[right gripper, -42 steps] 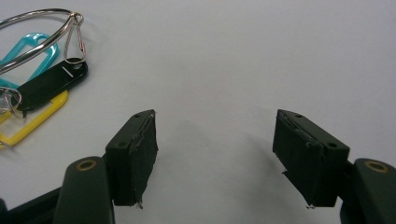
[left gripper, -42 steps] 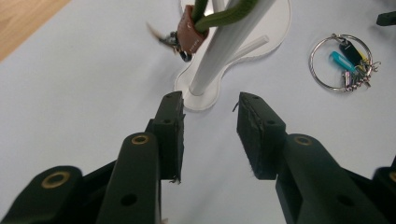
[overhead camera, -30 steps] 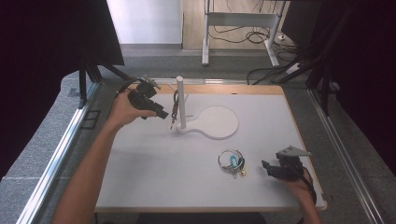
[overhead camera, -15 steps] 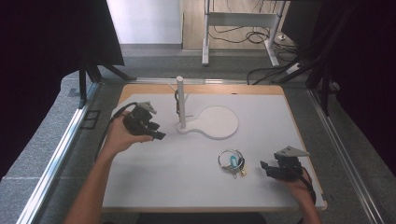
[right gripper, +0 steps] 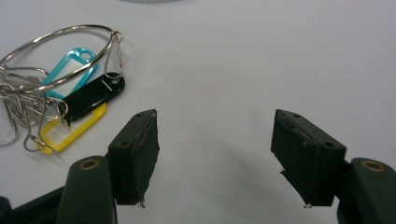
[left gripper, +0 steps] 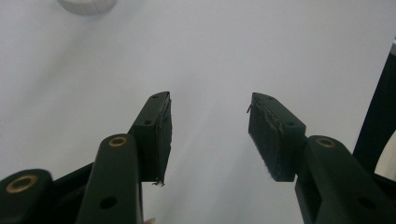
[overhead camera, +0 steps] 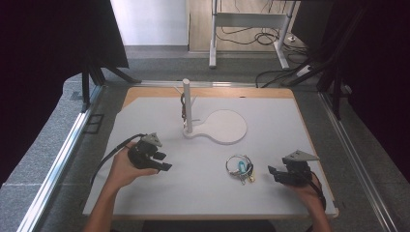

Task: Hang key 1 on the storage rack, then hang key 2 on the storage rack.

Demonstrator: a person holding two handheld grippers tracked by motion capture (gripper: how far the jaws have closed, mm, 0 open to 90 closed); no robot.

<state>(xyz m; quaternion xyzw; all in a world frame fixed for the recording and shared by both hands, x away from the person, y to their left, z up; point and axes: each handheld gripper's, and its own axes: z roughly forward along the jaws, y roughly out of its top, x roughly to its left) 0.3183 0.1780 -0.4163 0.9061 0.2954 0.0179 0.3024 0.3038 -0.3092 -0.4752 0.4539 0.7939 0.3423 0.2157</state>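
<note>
Left tool point(overhead camera: 162, 162) released, jaws just opened, nothing between them, low over bare tabletop point(overhead camera: 203, 193). Right tool point(overhead camera: 273, 173) released, empty, just beside key ring bundle point(overhead camera: 240, 167) lying flat near stand point(overhead camera: 186, 108). Step in hand: approach. Next: advance right tool, clench on ring.

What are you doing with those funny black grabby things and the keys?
A person sits at a white table with a gripper in each hand. The left gripper has just been opening its jaws and holds nothing. The right gripper is open too, resting beside a key ring with blue, black and yellow tags. At the back stands a white post stand with something dark hanging on it.
</note>
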